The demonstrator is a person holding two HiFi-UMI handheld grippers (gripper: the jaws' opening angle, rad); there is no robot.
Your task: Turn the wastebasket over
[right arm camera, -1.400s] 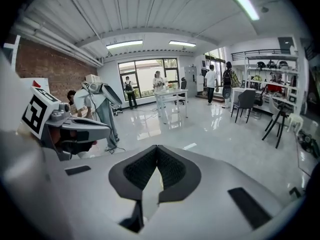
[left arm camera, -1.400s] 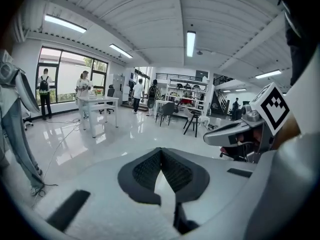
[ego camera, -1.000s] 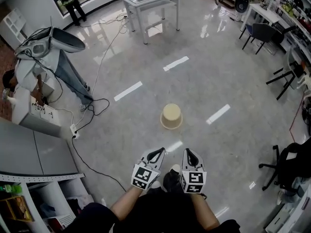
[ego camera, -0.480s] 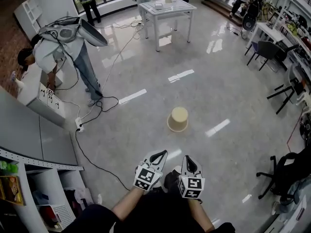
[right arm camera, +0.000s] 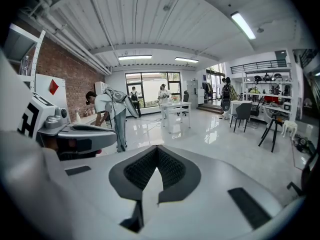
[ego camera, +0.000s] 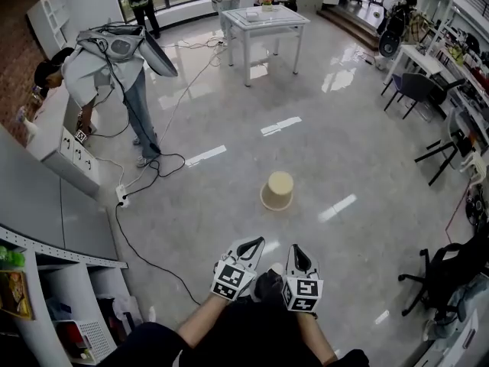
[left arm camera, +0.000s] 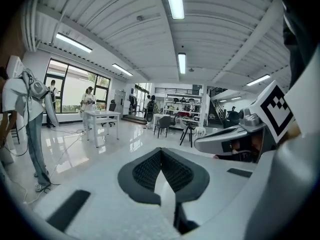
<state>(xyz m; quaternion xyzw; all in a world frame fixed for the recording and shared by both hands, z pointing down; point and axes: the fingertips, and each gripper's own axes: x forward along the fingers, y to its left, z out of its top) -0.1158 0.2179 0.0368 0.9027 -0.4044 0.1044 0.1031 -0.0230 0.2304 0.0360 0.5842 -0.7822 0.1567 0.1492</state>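
Wastebasket (ego camera: pixel 277 191) sits far out on the floor (ego camera: pixel 229 205), well apart from both tongs. It looks mouth-down, closed bottom up, so it's either already flipped or waiting to go upright. Left tongs (ego camera: pixel 248 245) and right tongs (ego camera: pixel 298 247) are pressed together and empty, so any grab means spreading them first.

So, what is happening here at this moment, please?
A person holds a two-jaw gripper in each hand. The left gripper and the right gripper are both shut and empty, held close to the body. The beige, round, tapered wastebasket stands apart from them on the glossy grey floor ahead, apparently with its wider rim down. Neither gripper touches it, so the turning over has not begun.
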